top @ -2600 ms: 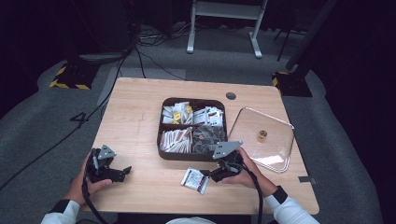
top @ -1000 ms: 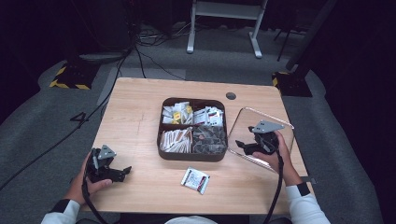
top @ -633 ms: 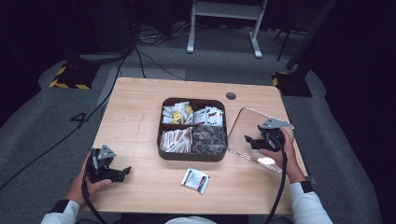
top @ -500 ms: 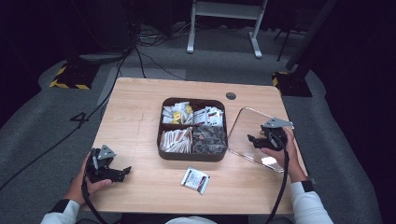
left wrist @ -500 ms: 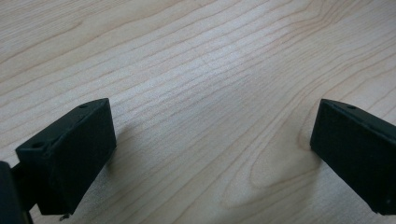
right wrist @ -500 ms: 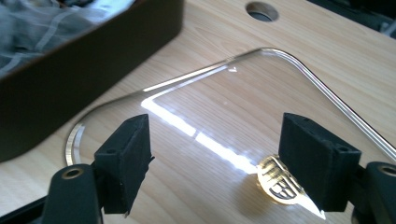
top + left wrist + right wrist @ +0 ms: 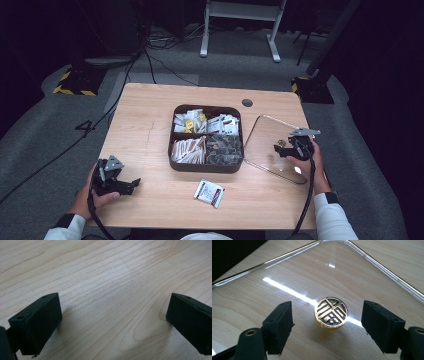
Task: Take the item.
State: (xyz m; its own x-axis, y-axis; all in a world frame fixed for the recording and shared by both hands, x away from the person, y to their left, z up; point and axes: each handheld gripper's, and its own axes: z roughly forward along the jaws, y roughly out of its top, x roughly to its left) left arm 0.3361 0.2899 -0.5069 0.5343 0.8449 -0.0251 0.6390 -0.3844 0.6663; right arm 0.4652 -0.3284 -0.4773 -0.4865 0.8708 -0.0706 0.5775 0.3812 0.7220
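A small packet (image 7: 209, 192) is lying near the front of the counter (image 7: 150, 125). At near left, the left gripper (image 7: 131, 185) is resting on bare wood, jaws wide and empty. At right, the right gripper (image 7: 327, 327) is hovering over the clear glass lid (image 7: 287, 272), jaws wide, having just been closing slightly, flanking its gold knob (image 7: 331, 312) without touching. Farther left, the divided tray (image 7: 206, 167) is sitting beside the lid.

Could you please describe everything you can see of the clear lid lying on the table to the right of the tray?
The clear lid is a see-through, glass-like square with rounded corners and a raised rim. It lies flat on the wooden table, right of the dark tray, the wood grain showing through it. A round gold knob with a dark pattern sits at its middle. The right gripper straddles the knob, fingers open, not touching it.
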